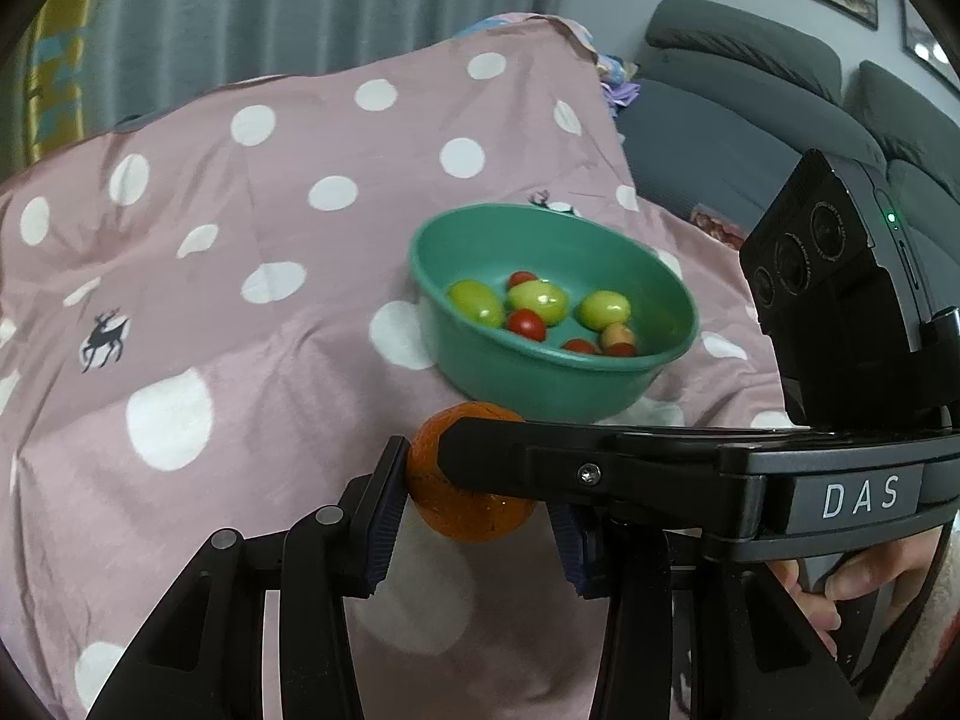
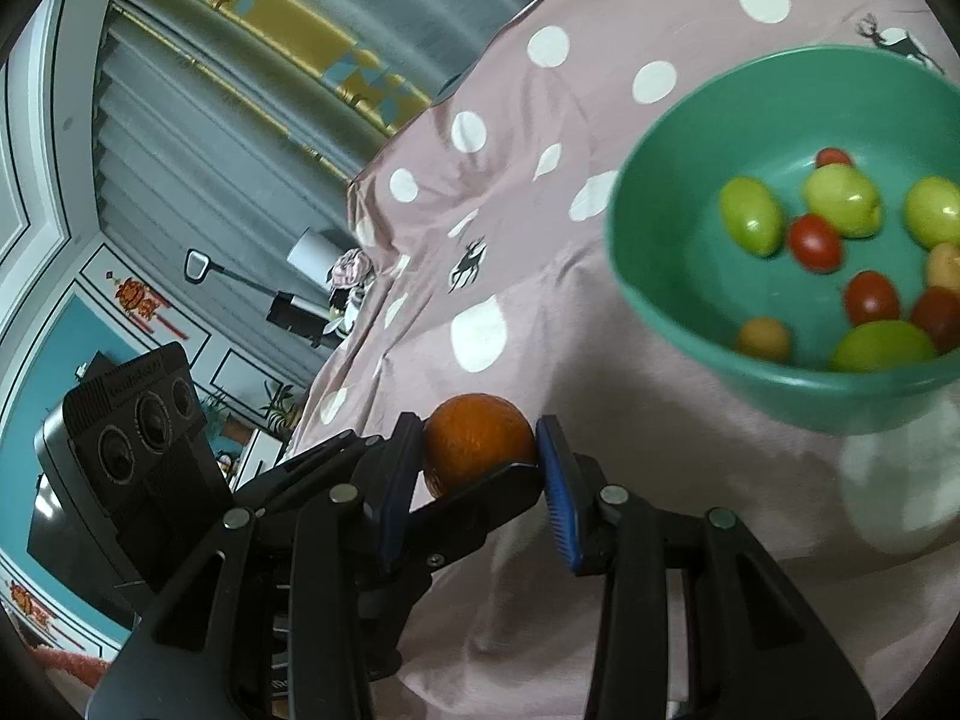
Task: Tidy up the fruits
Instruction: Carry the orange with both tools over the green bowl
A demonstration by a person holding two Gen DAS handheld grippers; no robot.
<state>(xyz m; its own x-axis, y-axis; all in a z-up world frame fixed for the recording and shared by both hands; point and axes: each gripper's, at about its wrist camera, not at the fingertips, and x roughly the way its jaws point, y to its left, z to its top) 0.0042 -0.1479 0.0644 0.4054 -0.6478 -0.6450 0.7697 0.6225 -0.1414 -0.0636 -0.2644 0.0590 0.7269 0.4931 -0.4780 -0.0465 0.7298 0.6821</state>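
An orange sits between the blue pads of both grippers above the pink dotted cloth. My left gripper has its left pad against the orange; its right pad stands slightly off. My right gripper has both pads touching the orange. The right gripper's finger crosses in front of the orange in the left wrist view. A green bowl holding several green and red small fruits stands just beyond; it also shows in the right wrist view.
A grey sofa stands behind the cloth at the right. Curtains hang at the back. The cloth has folds and drops off at its left edge in the right wrist view.
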